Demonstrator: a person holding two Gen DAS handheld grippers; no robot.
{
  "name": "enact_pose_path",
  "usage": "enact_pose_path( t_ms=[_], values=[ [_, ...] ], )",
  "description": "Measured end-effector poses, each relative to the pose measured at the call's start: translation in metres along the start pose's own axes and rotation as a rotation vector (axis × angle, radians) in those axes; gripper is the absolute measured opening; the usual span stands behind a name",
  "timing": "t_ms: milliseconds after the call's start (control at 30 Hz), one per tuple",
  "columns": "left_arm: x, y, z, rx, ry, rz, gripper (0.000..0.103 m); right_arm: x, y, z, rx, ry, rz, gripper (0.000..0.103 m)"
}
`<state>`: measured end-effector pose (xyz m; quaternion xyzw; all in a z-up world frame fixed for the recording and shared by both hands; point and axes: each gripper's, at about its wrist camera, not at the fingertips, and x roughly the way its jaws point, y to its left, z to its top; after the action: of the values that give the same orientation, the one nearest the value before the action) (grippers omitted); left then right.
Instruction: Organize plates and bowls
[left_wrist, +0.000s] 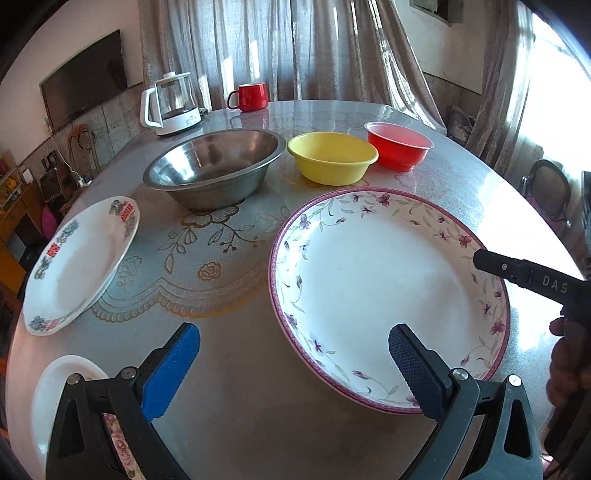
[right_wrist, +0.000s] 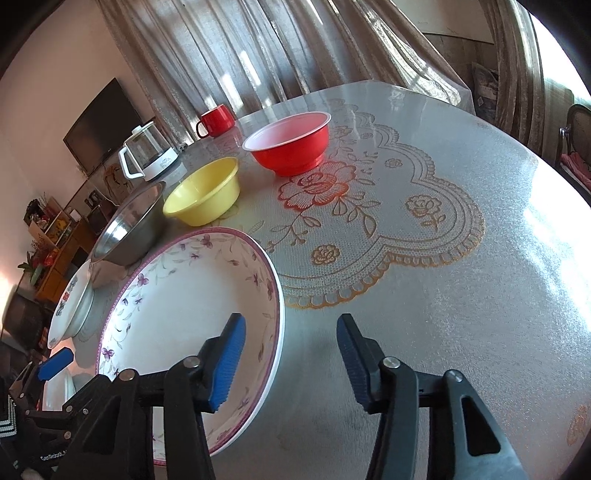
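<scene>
1. Nearest the left wrist camera, the left gripper (left_wrist: 293, 356) has its blue pads spread wide. One pad hangs over the bare table (left_wrist: 236, 387), the other over the near rim of the purple-flowered plate (left_wrist: 369, 288). Nothing is pinched between them.
2. The right gripper (right_wrist: 290, 354) straddles the right-hand rim of that same plate (right_wrist: 177, 314). Its left pad is over the plate's inside and its right pad is outside, above the tablecloth. The jaws stand apart and do not press on the rim.
3. Left of the flowered plate a smaller white plate with red and green motifs (left_wrist: 79, 266) lies apart from it. Another white dish (left_wrist: 55, 391) sits partly hidden under the left gripper's frame.
4. Behind the plates stands a row: a steel bowl (left_wrist: 214, 166), a yellow bowl (left_wrist: 332, 157), and a red bowl (left_wrist: 399, 146), close together.
5. At the far edge stand a glass kettle (left_wrist: 171, 103) and a red mug (left_wrist: 251, 96).
</scene>
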<state>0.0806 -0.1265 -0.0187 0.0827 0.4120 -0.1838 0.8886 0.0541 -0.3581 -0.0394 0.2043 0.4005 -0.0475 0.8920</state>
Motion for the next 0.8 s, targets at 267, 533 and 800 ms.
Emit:
enact_pose_path(
  t_ms=[267,533,800],
  values=[
    [0.009,0.014,0.012,-0.096,0.052,-0.137,0.094,0.005,0.003,0.001,-0.023,0.021,0.019,0.035],
    [0.032,0.026,0.013,-0.173,0.155,-0.225,0.039,0.009,0.021,-0.004,-0.12,0.038,0.037,0.032],
    [0.03,0.024,0.011,-0.174,0.134,-0.225,0.037,0.009,0.021,-0.005,-0.132,0.037,0.03,0.03]
  ],
)
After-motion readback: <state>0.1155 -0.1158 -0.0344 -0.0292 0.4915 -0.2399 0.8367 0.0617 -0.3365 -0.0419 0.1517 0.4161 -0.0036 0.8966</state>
